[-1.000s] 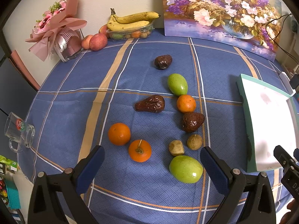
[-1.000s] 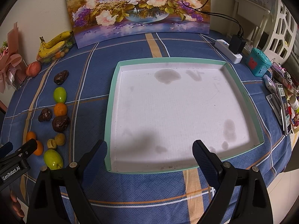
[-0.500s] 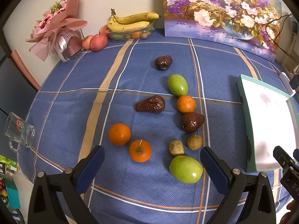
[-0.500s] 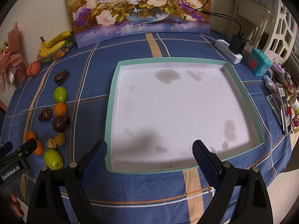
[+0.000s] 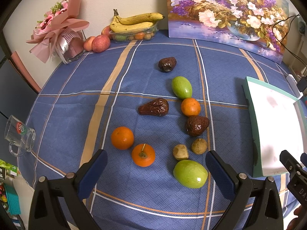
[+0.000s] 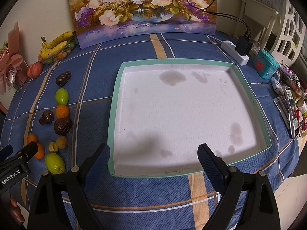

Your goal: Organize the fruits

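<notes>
Loose fruit lies on the blue checked cloth: a near green fruit (image 5: 190, 173), a far green fruit (image 5: 181, 87), oranges (image 5: 122, 137) (image 5: 143, 154) (image 5: 190, 107), three dark wrinkled fruits (image 5: 155, 107) (image 5: 196, 125) (image 5: 167, 64) and two small brown ones (image 5: 180, 151). My left gripper (image 5: 156, 169) hovers open above the near fruit, holding nothing. The white tray with a green rim (image 6: 247, 88) lies bare under my right gripper (image 6: 153, 158), which is open and holds nothing. The fruit row (image 6: 61, 96) lies left of the tray.
Bananas on a clear box (image 5: 134, 22), apples (image 5: 100, 43) and a pink bouquet (image 5: 57, 28) stand at the back left. A flower painting (image 6: 144, 7) leans on the wall. A glass mug (image 5: 19, 136) sits at the left edge. A power strip (image 6: 235, 54) and clutter line the right.
</notes>
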Demonstrator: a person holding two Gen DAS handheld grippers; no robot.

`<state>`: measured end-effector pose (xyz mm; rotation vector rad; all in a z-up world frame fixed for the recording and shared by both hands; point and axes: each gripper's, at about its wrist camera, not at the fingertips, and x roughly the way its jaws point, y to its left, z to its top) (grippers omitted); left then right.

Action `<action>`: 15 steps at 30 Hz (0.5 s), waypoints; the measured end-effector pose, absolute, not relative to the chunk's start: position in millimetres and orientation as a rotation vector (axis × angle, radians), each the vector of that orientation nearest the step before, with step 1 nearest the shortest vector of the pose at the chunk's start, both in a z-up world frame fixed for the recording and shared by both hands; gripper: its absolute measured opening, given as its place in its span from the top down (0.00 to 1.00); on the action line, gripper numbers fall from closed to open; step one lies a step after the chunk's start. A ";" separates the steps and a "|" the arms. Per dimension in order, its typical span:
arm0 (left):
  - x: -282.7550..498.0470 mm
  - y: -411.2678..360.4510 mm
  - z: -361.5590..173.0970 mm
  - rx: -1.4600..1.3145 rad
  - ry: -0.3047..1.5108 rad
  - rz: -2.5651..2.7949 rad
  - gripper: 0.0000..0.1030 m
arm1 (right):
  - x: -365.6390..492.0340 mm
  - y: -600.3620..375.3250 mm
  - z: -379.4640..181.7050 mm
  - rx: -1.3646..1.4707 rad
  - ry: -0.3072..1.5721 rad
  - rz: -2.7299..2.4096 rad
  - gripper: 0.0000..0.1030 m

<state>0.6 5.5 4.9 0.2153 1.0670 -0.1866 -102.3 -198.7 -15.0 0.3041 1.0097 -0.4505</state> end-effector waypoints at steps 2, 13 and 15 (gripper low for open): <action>0.8 5.5 5.5 0.214 1.067 -0.186 0.00 | -102.2 -199.1 -15.1 0.304 1.010 -0.450 0.10; 1.2 7.1 6.1 0.188 1.069 -0.202 0.00 | -102.1 -199.2 -15.2 0.307 1.013 -0.450 0.10; 1.7 8.3 7.1 0.174 1.060 -0.201 0.00 | -102.2 -198.2 -15.4 0.307 1.013 -0.450 0.10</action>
